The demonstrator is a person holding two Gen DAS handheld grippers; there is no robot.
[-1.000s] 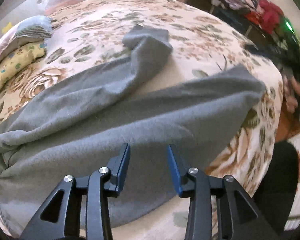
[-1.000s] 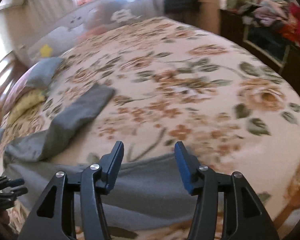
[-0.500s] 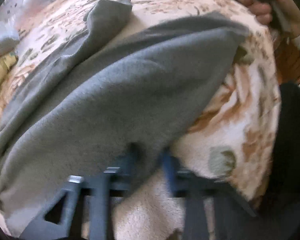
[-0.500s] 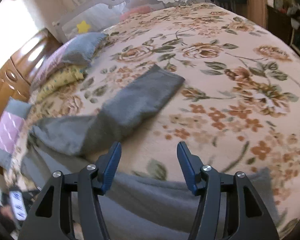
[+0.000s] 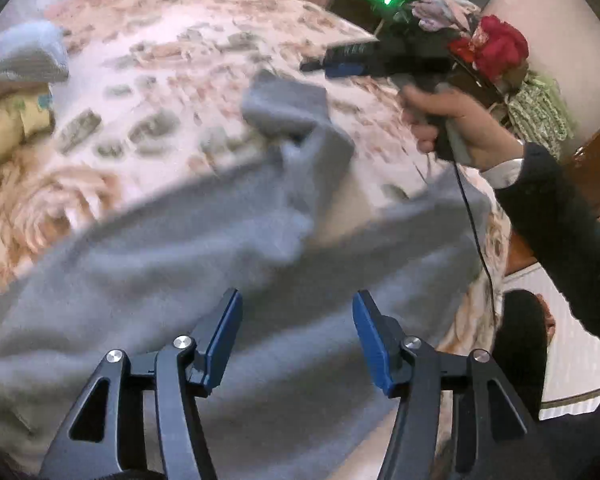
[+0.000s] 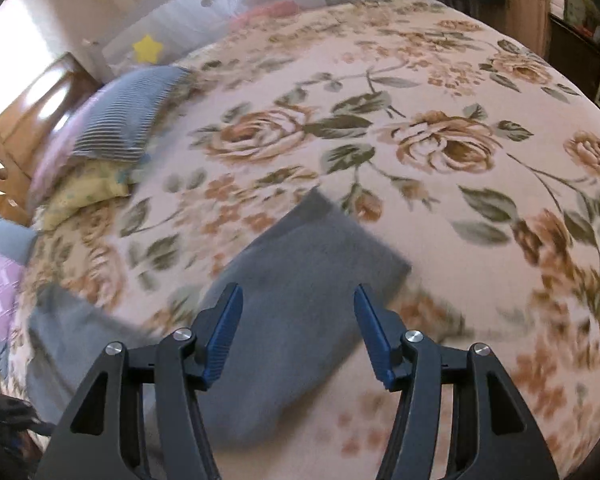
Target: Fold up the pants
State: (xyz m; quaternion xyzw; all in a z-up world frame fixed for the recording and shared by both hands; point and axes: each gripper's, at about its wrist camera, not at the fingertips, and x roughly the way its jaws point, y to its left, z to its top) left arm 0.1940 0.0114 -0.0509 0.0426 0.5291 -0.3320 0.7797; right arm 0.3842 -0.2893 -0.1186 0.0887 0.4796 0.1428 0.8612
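Observation:
Grey pants (image 5: 180,272) lie spread on the floral bed cover (image 5: 148,80), one leg (image 5: 288,108) reaching away with a bend in it. My left gripper (image 5: 297,294) hovers over the broad grey cloth; its jaws are opening and nothing is between them. In the left wrist view a hand (image 5: 448,120) holds my right gripper (image 5: 348,62) above the far leg's end. In the right wrist view my right gripper (image 6: 297,286) stands open just over that leg's cuff (image 6: 300,280), apart from it.
Pillows (image 6: 128,116) are stacked at the bed's left side by a wooden cabinet (image 6: 4,148). A dark sleeve (image 5: 560,216) crosses the right of the left wrist view. Clothes, with something red (image 5: 496,48) on top, clutter a shelf beyond the bed's right edge.
My left gripper was shut on the grey cloth near the bed's edge half a second ago; now it is open and drawn back. My right gripper has swept left, over the far leg's cuff.

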